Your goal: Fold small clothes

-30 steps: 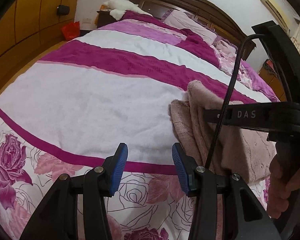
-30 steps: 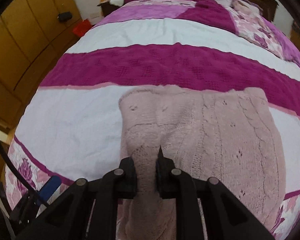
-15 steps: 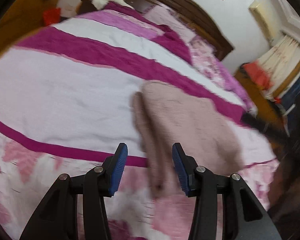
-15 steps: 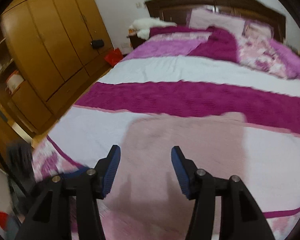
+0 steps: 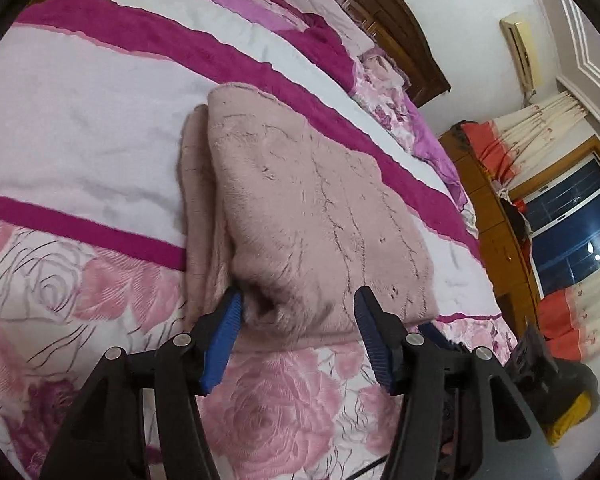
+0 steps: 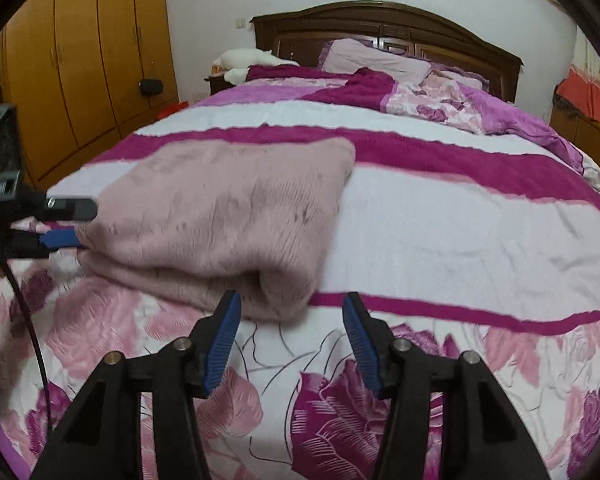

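A folded dusty-pink knit sweater (image 5: 312, 216) lies on the striped bedspread near the bed's foot; it also shows in the right wrist view (image 6: 220, 216). My left gripper (image 5: 298, 320) is open, its blue pads straddling the sweater's near edge. My right gripper (image 6: 290, 324) is open and empty, just in front of the sweater's near right corner. The left gripper's blue-padded fingers (image 6: 60, 236) show at the sweater's left edge in the right wrist view.
The bed (image 6: 460, 220) has a white, magenta and floral cover. A dark wooden headboard (image 6: 380, 24) and pillows are at the far end. Wooden wardrobes (image 6: 80, 60) stand to the left. A window with curtains (image 5: 572, 232) is to the right.
The right gripper has let go of the sweater, opened and pulled back. The left gripper has swung right to the sweater's near edge. The sweater now lies folded.
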### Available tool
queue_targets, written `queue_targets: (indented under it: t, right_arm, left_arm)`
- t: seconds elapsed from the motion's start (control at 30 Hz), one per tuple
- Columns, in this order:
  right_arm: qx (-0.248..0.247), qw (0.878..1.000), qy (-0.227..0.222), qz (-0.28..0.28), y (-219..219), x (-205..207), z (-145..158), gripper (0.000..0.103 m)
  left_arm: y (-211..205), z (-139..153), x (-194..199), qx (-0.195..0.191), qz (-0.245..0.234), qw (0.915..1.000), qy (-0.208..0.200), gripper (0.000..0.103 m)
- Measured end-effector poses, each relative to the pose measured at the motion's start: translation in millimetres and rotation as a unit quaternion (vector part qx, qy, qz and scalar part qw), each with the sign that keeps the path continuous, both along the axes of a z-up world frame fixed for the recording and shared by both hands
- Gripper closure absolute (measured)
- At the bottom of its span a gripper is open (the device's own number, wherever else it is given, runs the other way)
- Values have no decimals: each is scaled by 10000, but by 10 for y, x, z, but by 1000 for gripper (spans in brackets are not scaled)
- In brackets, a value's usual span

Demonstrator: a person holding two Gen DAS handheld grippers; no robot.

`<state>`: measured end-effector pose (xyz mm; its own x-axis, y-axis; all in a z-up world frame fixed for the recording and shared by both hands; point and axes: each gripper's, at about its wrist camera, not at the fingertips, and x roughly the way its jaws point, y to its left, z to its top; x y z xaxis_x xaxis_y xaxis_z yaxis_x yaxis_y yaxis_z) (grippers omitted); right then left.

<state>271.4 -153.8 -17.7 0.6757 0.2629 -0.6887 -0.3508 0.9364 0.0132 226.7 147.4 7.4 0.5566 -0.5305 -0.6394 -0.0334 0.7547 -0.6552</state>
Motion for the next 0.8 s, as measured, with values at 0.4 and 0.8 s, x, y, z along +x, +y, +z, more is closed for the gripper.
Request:
queue_targets:
  t: [0.4,0.8]
  right_arm:
    - [-525,9962,-693,-38,323,-54,156,89]
    - [-363,9992,32,-149,-48,-267,23,91]
  left_arm:
    - [204,313,-197,739,433,9936,-733,103]
    - [106,197,-251,1482,440,9876,-270,97]
